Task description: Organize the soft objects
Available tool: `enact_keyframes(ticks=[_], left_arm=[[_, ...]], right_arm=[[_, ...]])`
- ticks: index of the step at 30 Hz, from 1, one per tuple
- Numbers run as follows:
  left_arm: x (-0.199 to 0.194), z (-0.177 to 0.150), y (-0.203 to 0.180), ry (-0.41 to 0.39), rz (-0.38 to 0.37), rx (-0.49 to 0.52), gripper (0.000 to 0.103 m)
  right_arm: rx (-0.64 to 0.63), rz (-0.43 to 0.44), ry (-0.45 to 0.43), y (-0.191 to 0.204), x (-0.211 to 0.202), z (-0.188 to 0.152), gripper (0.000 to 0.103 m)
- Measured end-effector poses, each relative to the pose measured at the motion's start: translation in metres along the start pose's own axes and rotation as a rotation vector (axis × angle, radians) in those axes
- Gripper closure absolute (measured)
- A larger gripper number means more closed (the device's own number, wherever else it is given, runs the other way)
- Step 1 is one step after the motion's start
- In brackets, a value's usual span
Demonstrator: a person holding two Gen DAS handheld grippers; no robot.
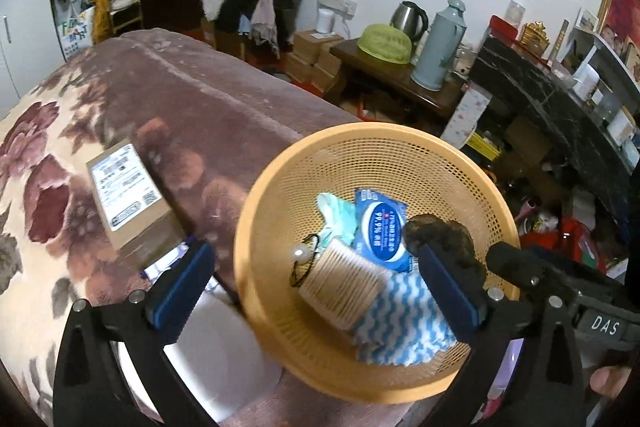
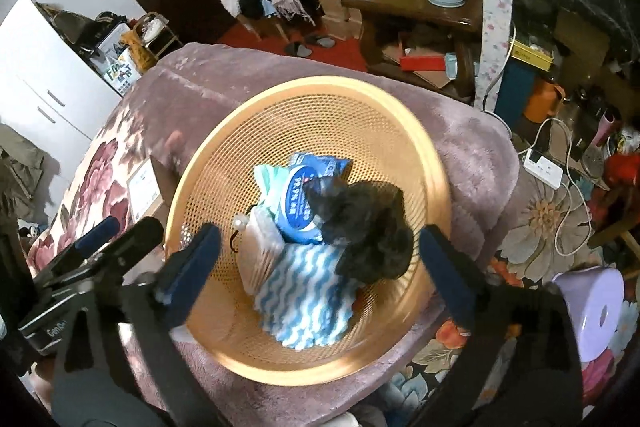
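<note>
An orange mesh basket (image 1: 280, 187) (image 2: 208, 155) sits on a plush floral blanket (image 1: 180, 99) (image 2: 472, 147). In it lie a blue-and-white wavy cloth (image 1: 404, 327) (image 2: 304, 299), a pack of cotton swabs (image 1: 344, 287) (image 2: 260, 255), a blue wipes packet (image 1: 380, 227) (image 2: 304, 203), a teal cloth (image 1: 336, 215), a black hair tie with a pearl (image 1: 300, 255) and a dark fuzzy item (image 1: 444, 239) (image 2: 368, 227). My left gripper (image 1: 316, 287) is open over the basket's near left rim. My right gripper (image 2: 320, 267) is open above the basket, empty.
A cardboard parcel (image 1: 128, 195) (image 2: 146, 187) lies on the blanket left of the basket. A white object (image 1: 216, 355) sits under the left gripper. A lilac tissue holder (image 2: 596, 311) is at the right. A wooden table (image 1: 400, 79) holds a kettle and thermos.
</note>
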State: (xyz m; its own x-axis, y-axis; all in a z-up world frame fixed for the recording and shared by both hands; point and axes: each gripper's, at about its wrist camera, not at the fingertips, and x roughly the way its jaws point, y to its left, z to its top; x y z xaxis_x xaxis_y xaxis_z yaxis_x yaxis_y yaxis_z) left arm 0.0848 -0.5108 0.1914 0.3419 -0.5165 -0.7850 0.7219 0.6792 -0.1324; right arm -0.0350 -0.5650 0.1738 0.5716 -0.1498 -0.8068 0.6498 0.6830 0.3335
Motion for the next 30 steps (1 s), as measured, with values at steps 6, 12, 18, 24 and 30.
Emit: enact_keyframes(ticks=[6,12,18,24,30], left_arm=[[-0.012,-0.009,0.005,-0.005,0.01,-0.002,0.001],[-0.022,-0.019,0.01,-0.005,0.02,-0.013,0.001],[-0.028,-0.027,0.011,0.007,0.022,-0.021,0.001],[-0.033,-0.036,0.01,0.01,0.01,-0.022,0.001],[-0.037,-0.045,0.01,0.02,0.017,-0.024,0.001]], right_arm=[[-0.016,0.0,0.002,0.006,-0.005,-0.008,0.0],[-0.023,-0.004,0.002,0.01,-0.012,-0.017,0.0],[-0.038,-0.005,0.008,0.014,-0.016,-0.024,0.0],[-0.047,0.001,0.02,0.017,-0.018,-0.031,0.0],[-0.055,-0.012,0.012,0.021,-0.023,-0.039,0.0]])
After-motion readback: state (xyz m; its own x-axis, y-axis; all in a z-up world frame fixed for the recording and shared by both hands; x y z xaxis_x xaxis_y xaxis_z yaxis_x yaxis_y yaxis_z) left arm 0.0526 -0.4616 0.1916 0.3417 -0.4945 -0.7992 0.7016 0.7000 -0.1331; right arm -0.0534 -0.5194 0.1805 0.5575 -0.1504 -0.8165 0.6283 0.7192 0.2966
